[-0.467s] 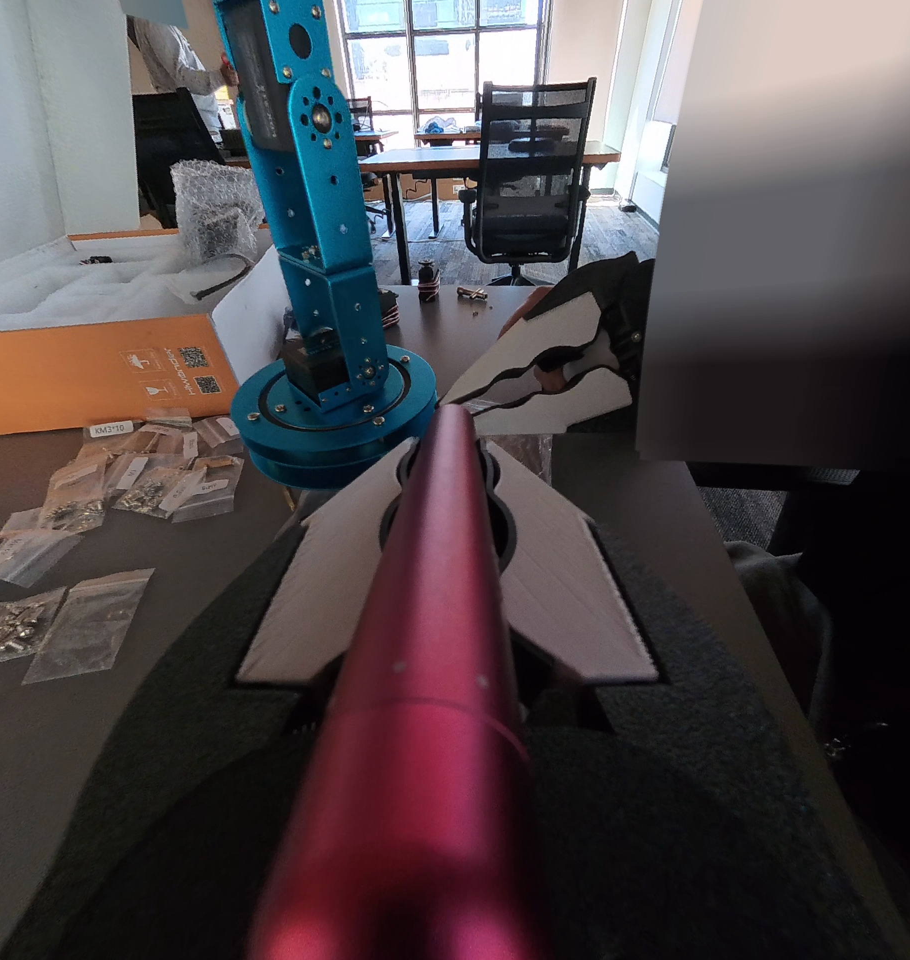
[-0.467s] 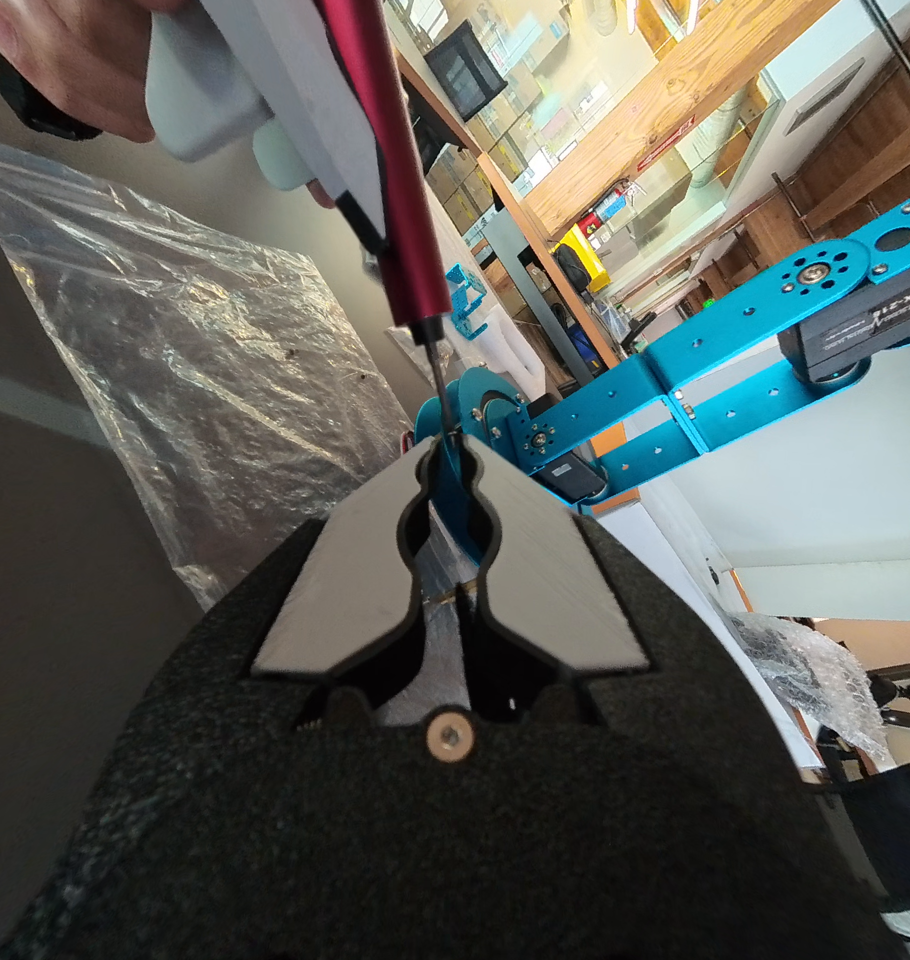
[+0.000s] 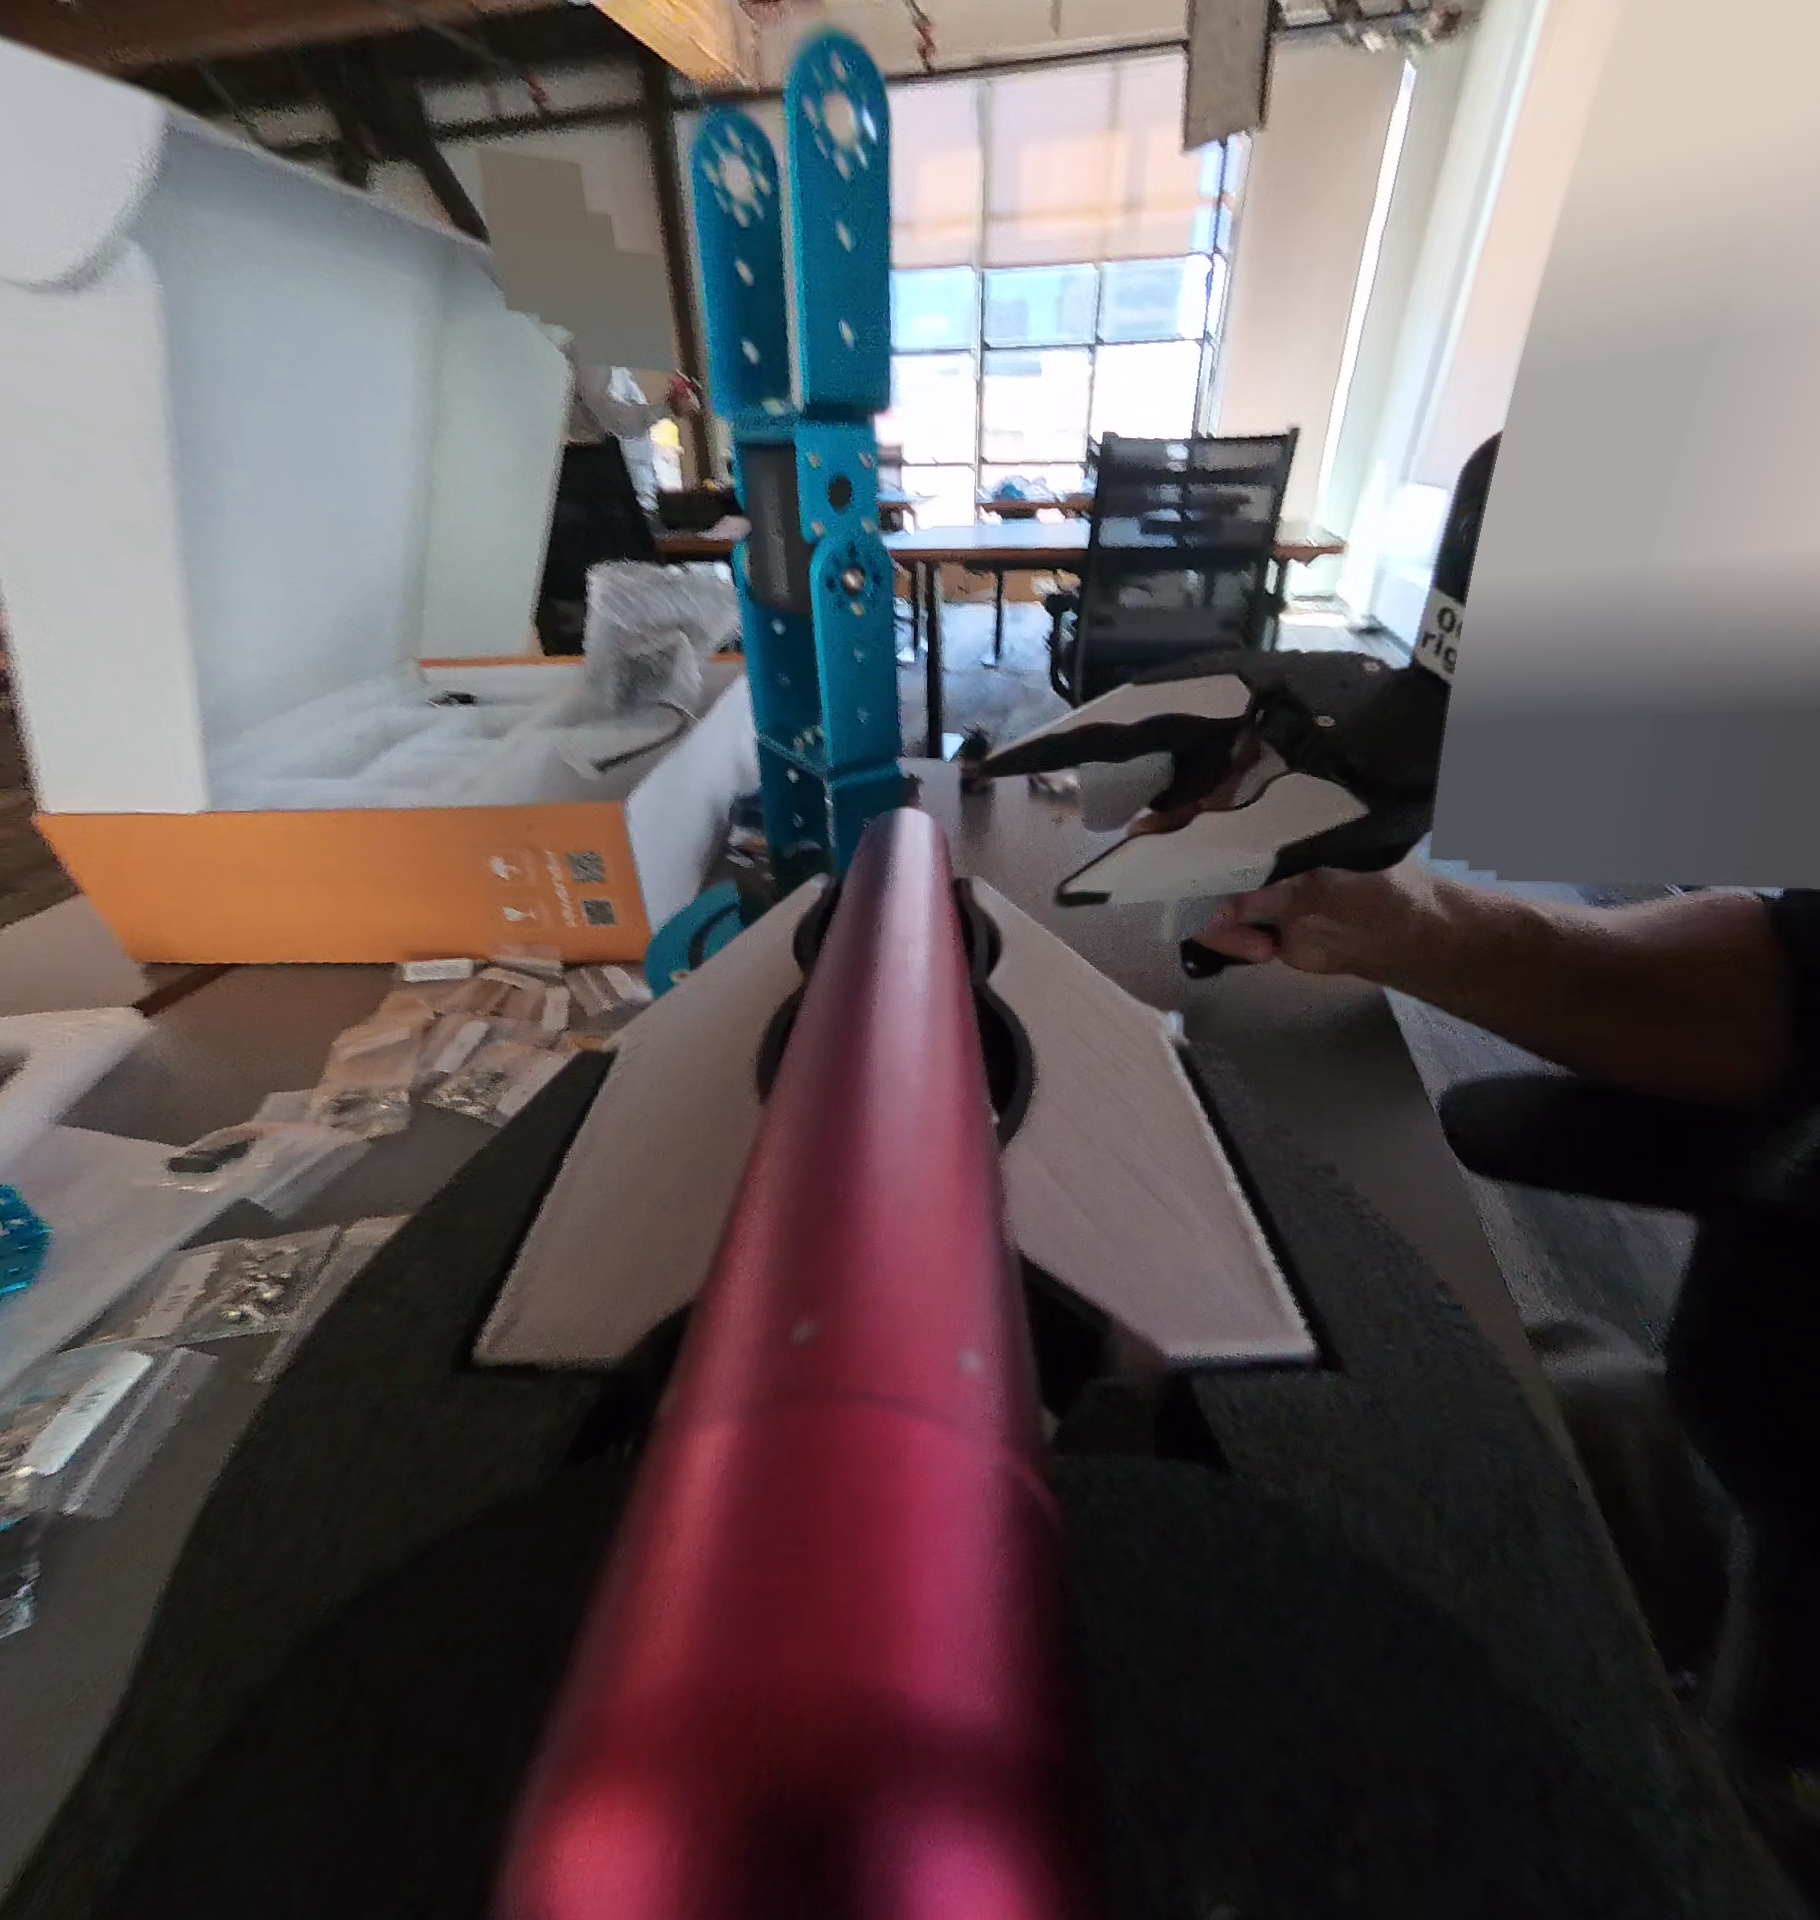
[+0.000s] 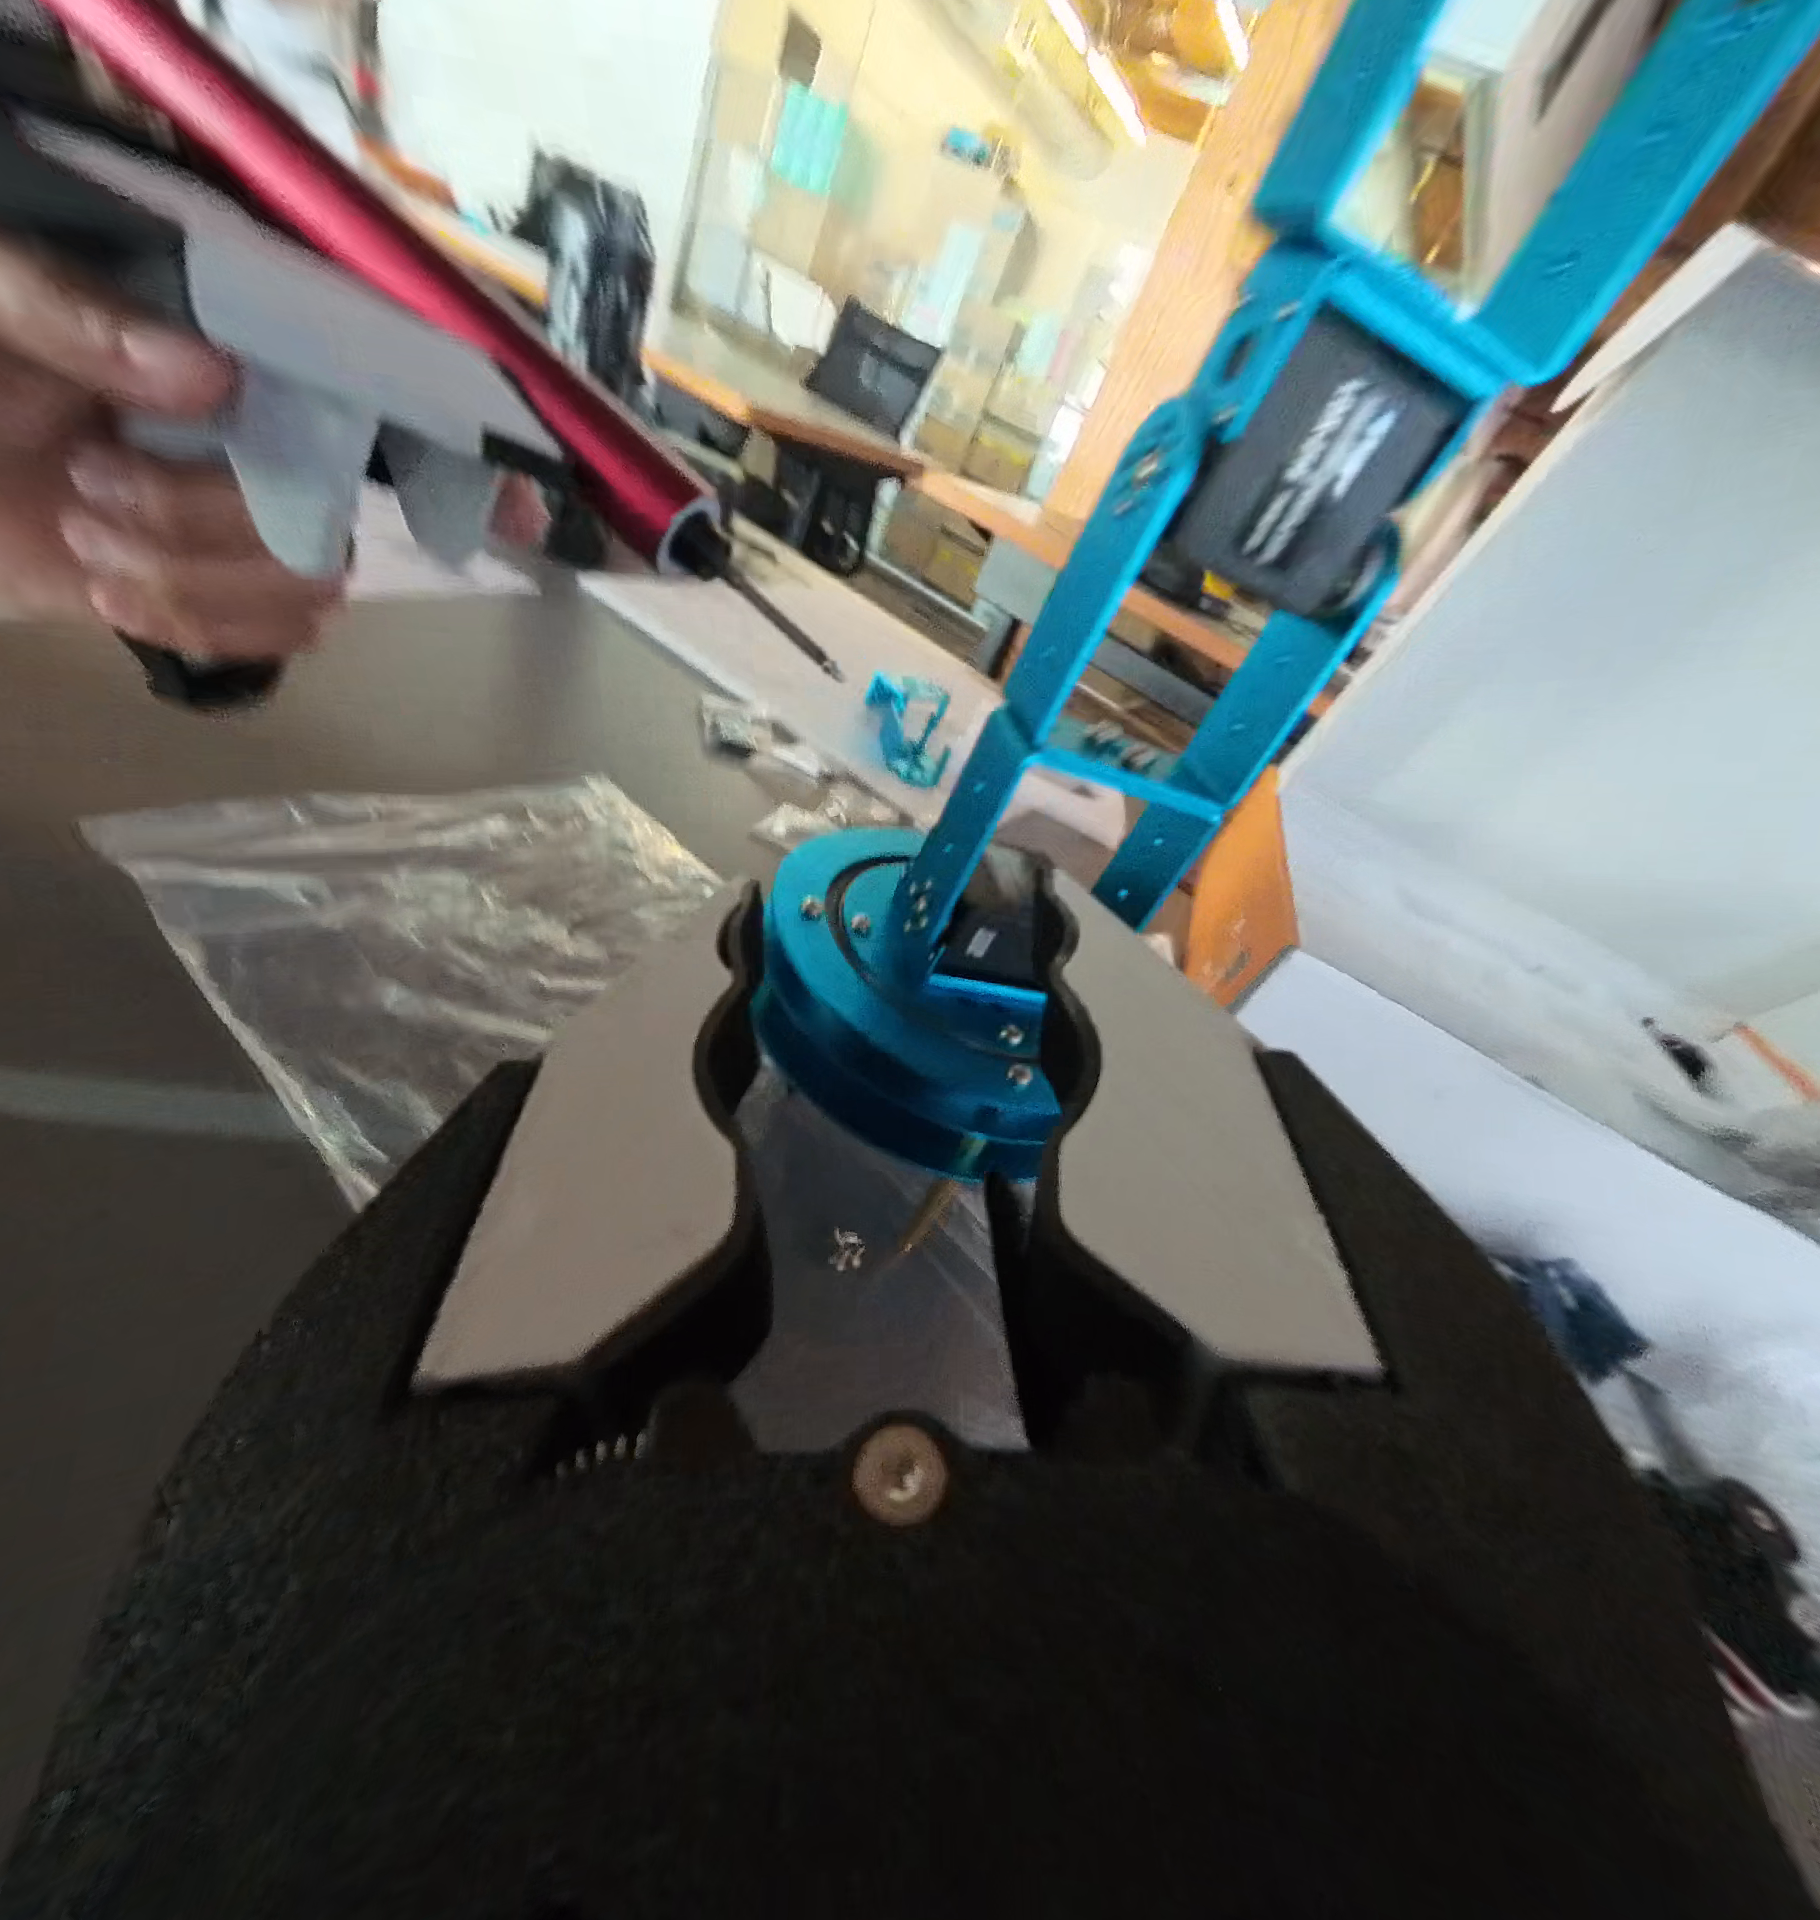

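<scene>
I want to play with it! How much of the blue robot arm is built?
Built: the blue arm stands upright on its round base. In hand: the left claw grips a red screwdriver; the right claw is open by the base. Left: a loose blue bracket and screw bags lie on the table.

Obstacles: the blue bracket arm stands upright on its round blue base, dead ahead of the left gripper, which is closed on a red screwdriver. To the left, an open orange-and-white box and scattered small parts bags occupy the table. A clear plastic bag lies near the base. Bare table to the right gives passage. The right gripper, its jaws apart, frames the base.
</scene>
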`<control>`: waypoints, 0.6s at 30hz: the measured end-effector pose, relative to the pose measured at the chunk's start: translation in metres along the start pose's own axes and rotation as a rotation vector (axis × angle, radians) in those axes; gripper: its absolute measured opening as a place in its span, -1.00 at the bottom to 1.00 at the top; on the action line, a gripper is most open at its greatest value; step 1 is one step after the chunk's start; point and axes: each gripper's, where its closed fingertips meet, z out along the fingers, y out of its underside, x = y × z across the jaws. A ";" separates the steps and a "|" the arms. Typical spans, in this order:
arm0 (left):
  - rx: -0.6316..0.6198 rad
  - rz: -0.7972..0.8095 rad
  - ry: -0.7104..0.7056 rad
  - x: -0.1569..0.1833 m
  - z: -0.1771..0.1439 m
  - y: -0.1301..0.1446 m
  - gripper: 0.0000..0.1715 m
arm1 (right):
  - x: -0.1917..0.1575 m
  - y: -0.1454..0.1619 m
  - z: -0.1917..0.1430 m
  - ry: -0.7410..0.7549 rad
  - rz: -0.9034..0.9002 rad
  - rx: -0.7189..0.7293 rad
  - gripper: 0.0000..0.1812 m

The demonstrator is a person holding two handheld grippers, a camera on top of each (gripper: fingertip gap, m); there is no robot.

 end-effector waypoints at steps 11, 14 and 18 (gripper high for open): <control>0.270 -0.134 -0.270 -0.005 0.013 -0.045 -0.75 | 0.073 -0.044 0.033 -0.193 0.400 0.208 0.11; 0.319 -0.152 -0.331 -0.002 0.018 -0.041 -0.76 | 0.067 -0.039 0.036 -0.250 0.438 0.262 0.11; 0.361 -0.168 -0.384 0.002 0.023 -0.029 -0.75 | 0.073 -0.032 0.028 -0.231 0.479 0.276 0.02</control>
